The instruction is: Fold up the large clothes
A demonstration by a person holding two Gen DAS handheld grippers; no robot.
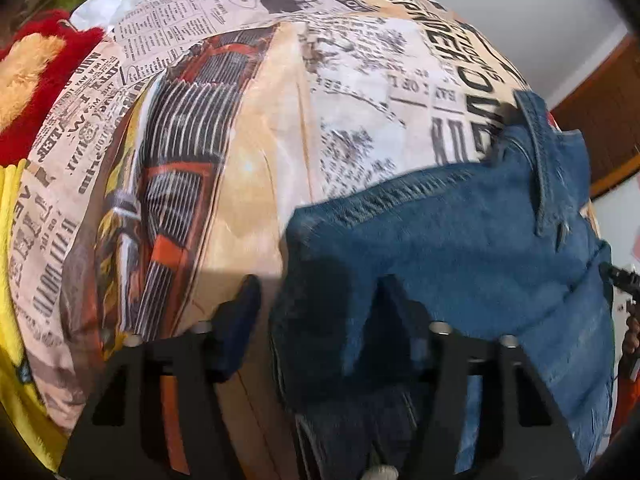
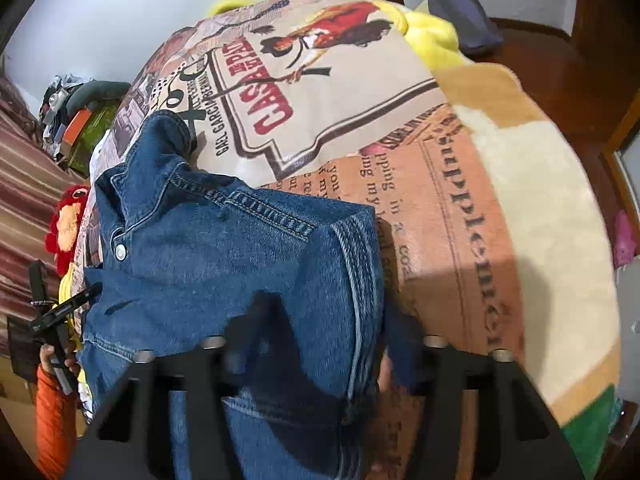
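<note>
A blue denim jacket [image 1: 460, 248] lies on a bed covered with a newspaper-print sheet [image 1: 248, 128]. In the left wrist view my left gripper [image 1: 320, 312] stands open, its left finger [image 1: 240, 320] over the sheet and its right finger [image 1: 396, 320] over the denim, with the jacket's left edge between them. In the right wrist view the jacket [image 2: 224, 248] shows its collar and a snap button. My right gripper [image 2: 324, 344] is open, with the jacket's right seam edge between its fingers.
A red and orange plush toy [image 1: 36, 80] and yellow fabric [image 1: 12, 320] lie at the bed's left. A cream, tan and green blanket [image 2: 540, 216] covers the bed's right side. A dark bag [image 2: 464, 16] sits beyond it. My left hand's gripper [image 2: 60, 312] shows at the left.
</note>
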